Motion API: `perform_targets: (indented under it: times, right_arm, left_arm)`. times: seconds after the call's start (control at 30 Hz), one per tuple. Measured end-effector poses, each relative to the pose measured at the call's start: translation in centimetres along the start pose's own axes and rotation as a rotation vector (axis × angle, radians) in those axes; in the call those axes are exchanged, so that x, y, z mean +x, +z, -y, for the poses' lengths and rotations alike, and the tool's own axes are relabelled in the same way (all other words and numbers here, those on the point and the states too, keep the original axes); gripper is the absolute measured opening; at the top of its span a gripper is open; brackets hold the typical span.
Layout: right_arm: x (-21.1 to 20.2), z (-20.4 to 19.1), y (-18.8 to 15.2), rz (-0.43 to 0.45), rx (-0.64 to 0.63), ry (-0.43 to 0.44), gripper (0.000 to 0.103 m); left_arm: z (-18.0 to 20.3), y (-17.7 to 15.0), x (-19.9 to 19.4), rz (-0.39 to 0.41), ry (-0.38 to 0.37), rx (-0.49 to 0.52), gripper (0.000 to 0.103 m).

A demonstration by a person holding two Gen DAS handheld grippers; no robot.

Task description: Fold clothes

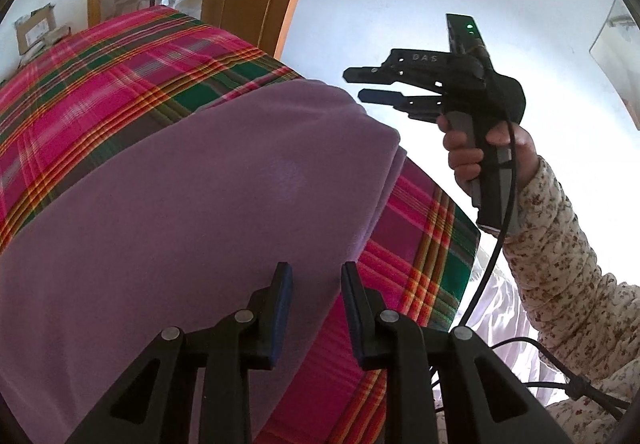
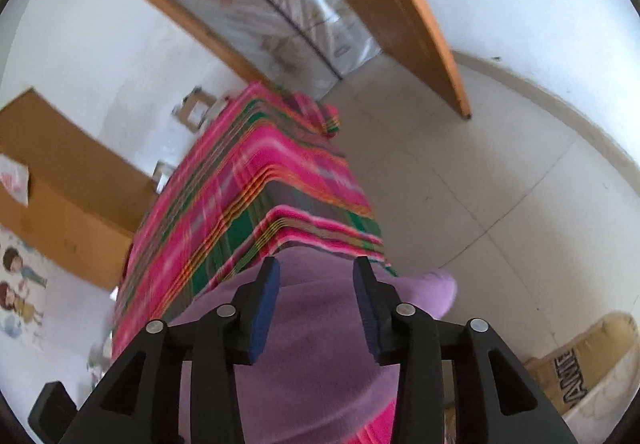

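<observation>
A lilac garment (image 1: 180, 204) lies spread flat on a bed covered with a pink, green and orange plaid sheet (image 1: 100, 84). My left gripper (image 1: 316, 268) hovers open just above the garment's near right edge, nothing between its fingers. My right gripper (image 1: 358, 86) is raised in the air to the right of the bed, held by a hand in a floral sleeve (image 1: 560, 264), its fingers a little apart and empty. In the right wrist view, the right gripper (image 2: 316, 264) stands open above the lilac garment (image 2: 320, 344), looking down the plaid sheet (image 2: 248, 184).
A wooden door (image 2: 400, 4) stands open beyond the bed, next to a tiled floor (image 2: 460, 184). A wooden headboard or cabinet (image 2: 60, 184) is on the left. A yellow bag (image 2: 580, 364) sits on the floor at the lower right. A cable (image 1: 492, 256) hangs from the right gripper.
</observation>
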State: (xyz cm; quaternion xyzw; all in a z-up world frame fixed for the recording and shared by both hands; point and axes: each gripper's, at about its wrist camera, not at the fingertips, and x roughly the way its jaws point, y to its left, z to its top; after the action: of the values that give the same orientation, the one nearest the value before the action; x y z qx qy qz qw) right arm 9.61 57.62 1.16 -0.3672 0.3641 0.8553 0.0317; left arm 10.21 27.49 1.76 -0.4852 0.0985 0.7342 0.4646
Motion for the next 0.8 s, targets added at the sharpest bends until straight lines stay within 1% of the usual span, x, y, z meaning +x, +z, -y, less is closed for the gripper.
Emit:
perform_targets:
  times: [0.07,0.27,0.33,0.47,0.63,0.8]
  right_arm:
    - [0.4,-0.6,-0.1,0.000,-0.012,0.000,0.043]
    - [0.1,-2.4,-1.0,0.049,-0.040,-0.008,0.043]
    - [-0.1,-3.6,-1.5,0.061,-0.070,-0.006,0.043]
    - [-0.1,-6.7,-2.5,0.070,-0.140,0.025,0.043]
    - [1.8,-12.2,-4.7,0.014,-0.292,0.064,0.043]
    - [3.8,-17.8,-6.9,-0.047,-0.448,0.103,0.043]
  left_arm:
    - [-0.1,-0.1,-0.4,0.009,0.001,-0.001,0.026]
    - [-1.0,-0.7,-1.6,0.030,0.022,-0.035,0.026]
    - [-1.4,-1.1,-2.2,0.042,0.030,-0.047,0.026]
    - [-2.5,-2.2,-4.0,0.077,0.058,-0.077,0.026]
    - [-5.6,-4.1,-7.3,0.139,0.129,-0.170,0.026]
    - [-10.2,-6.6,-12.4,0.221,0.238,-0.296,0.026]
